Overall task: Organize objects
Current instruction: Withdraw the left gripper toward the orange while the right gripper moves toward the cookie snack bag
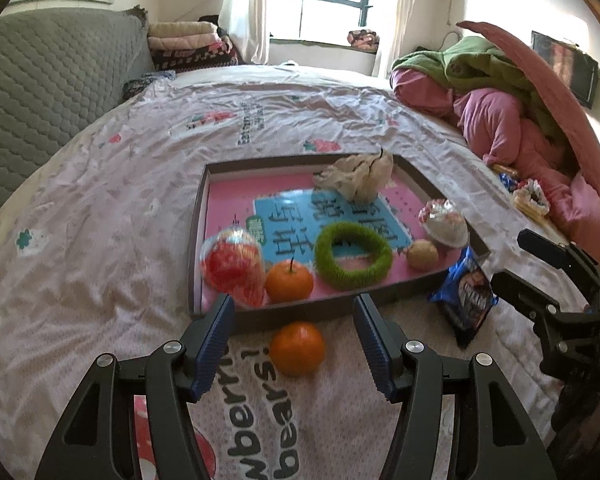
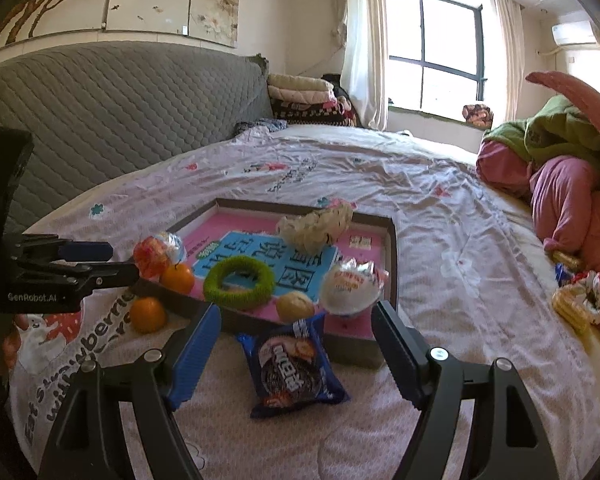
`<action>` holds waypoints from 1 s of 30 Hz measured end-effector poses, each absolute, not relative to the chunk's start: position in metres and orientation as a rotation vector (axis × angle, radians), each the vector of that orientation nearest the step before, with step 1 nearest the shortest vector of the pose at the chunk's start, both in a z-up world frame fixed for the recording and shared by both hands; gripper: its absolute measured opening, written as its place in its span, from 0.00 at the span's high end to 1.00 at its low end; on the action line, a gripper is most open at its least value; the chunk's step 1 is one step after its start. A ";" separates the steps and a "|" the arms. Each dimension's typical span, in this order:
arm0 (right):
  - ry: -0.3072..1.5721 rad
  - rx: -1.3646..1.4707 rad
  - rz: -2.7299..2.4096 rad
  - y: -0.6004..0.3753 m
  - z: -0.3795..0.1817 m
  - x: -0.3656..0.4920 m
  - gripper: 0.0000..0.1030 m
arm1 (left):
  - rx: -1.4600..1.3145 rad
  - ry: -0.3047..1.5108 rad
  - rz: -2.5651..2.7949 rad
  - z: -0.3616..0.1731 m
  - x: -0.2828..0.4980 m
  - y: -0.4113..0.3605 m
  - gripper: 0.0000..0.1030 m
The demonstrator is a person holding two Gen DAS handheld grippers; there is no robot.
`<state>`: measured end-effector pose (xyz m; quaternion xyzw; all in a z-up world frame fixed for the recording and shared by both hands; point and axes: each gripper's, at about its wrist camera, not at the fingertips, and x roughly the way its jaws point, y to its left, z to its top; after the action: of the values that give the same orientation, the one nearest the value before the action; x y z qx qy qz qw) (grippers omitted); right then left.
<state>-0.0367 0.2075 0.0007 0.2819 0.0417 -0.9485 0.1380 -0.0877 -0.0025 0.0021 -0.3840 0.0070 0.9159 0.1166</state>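
2 grippers, left [image 1: 294, 336] and right [image 2: 296, 350], fingers apart: centre each on orange [image 1: 297, 348] and packet [image 2: 294, 376] before closing.

An orange [image 1: 297, 348] lies on the bed sheet just outside the near wall of the shallow tray [image 1: 236, 168]. A blue snack packet [image 2: 296, 364] lies flat near the tray's corner. Inside are a second orange [image 1: 289, 281], a green ring [image 1: 353, 255] and wrapped snacks [image 1: 232, 266].

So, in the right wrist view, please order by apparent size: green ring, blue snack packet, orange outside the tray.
1. Blue snack packet, though it lies nearest the camera.
2. Green ring.
3. Orange outside the tray.
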 end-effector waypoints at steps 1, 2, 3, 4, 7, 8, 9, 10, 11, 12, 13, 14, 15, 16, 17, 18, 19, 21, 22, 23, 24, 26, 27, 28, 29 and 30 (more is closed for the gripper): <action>0.116 0.827 -2.739 0.208 -0.002 -0.037 0.25 | -1.130 0.024 2.681 0.001 -0.087 -0.002 0.39; 0.119 0.837 -2.738 0.207 -0.004 -0.036 0.25 | -1.135 0.025 2.679 -0.001 -0.086 -0.002 0.39; 0.124 0.846 -2.737 0.207 -0.007 -0.036 0.25 | -1.140 0.026 2.676 -0.003 -0.085 -0.002 0.39; 0.128 0.858 -2.733 0.206 -0.009 -0.037 0.25 | -1.147 0.028 2.675 -0.005 -0.084 -0.002 0.39; 0.131 0.893 -2.719 0.205 -0.016 -0.038 0.25 | -1.165 0.030 2.674 -0.010 -0.083 -0.003 0.39; 0.131 0.903 -2.715 0.204 -0.018 -0.038 0.25 | -1.173 0.028 2.673 -0.013 -0.083 -0.004 0.39; 0.133 0.910 -2.712 0.204 -0.019 -0.039 0.25 | -1.184 0.028 2.671 -0.015 -0.083 -0.004 0.39; 0.137 0.919 -2.709 0.204 -0.021 -0.039 0.25 | -1.193 0.031 2.669 -0.018 -0.084 -0.004 0.39; 0.139 0.925 -2.707 0.204 -0.022 -0.040 0.25 | -1.202 0.033 2.667 -0.020 -0.085 -0.005 0.39; 0.140 0.931 -2.705 0.204 -0.024 -0.041 0.25 | -1.208 0.033 2.664 -0.021 -0.085 -0.005 0.39; 0.141 0.938 -2.701 0.204 -0.025 -0.041 0.25 | -1.214 0.035 2.661 -0.023 -0.086 -0.005 0.39; 0.141 0.942 -2.699 0.204 -0.026 -0.042 0.25 | -1.221 0.035 2.659 -0.024 -0.086 -0.005 0.39; 0.142 0.947 -2.698 0.204 -0.028 -0.042 0.25 | -1.226 0.033 2.654 -0.026 -0.087 -0.005 0.39; 0.140 0.954 -2.696 0.205 -0.029 -0.043 0.25 | -1.230 0.033 2.650 -0.027 -0.087 -0.004 0.39; 0.136 0.960 -2.693 0.205 -0.030 -0.043 0.25 | -1.234 0.035 2.648 -0.028 -0.088 -0.004 0.39; 0.135 0.966 -2.689 0.205 -0.031 -0.044 0.25 | -1.240 0.037 2.645 -0.030 -0.088 -0.004 0.39; 0.133 0.972 -2.686 0.205 -0.032 -0.045 0.25 | -1.245 0.034 2.640 -0.031 -0.088 -0.003 0.39; 0.130 0.985 -2.676 0.205 -0.034 -0.047 0.25 | -1.256 0.037 2.633 -0.034 -0.089 -0.003 0.39; 0.129 0.989 -2.670 0.205 -0.035 -0.048 0.25 | -1.262 0.033 2.629 -0.036 -0.089 -0.003 0.39; 0.129 0.992 -2.667 0.205 -0.036 -0.048 0.25 | -1.266 0.029 2.624 -0.037 -0.090 -0.003 0.39; 0.130 0.996 -2.663 0.204 -0.037 -0.049 0.25 | -1.272 0.029 2.622 -0.038 -0.090 -0.002 0.39; 0.136 1.005 -2.656 0.203 -0.039 -0.050 0.25 | -1.280 0.032 2.618 -0.041 -0.091 -0.002 0.39; 0.142 1.012 -2.650 0.203 -0.040 -0.051 0.25 | -1.281 0.036 2.615 -0.042 -0.091 -0.001 0.39; 0.146 1.016 -2.646 0.202 -0.041 -0.052 0.25 | -1.283 0.040 2.614 -0.043 -0.091 -0.001 0.39; 0.153 1.020 -2.643 0.201 -0.042 -0.052 0.25 | -1.286 0.043 2.613 -0.045 -0.091 0.000 0.39; 0.159 1.027 -2.638 0.200 -0.044 -0.053 0.25 | -1.288 0.044 2.610 -0.046 -0.092 0.000 0.39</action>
<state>-0.0533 0.1996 -0.0437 0.3580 0.0555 -0.9195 0.1526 -0.0916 -0.0001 -0.0463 -0.4396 0.0150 0.8907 0.1151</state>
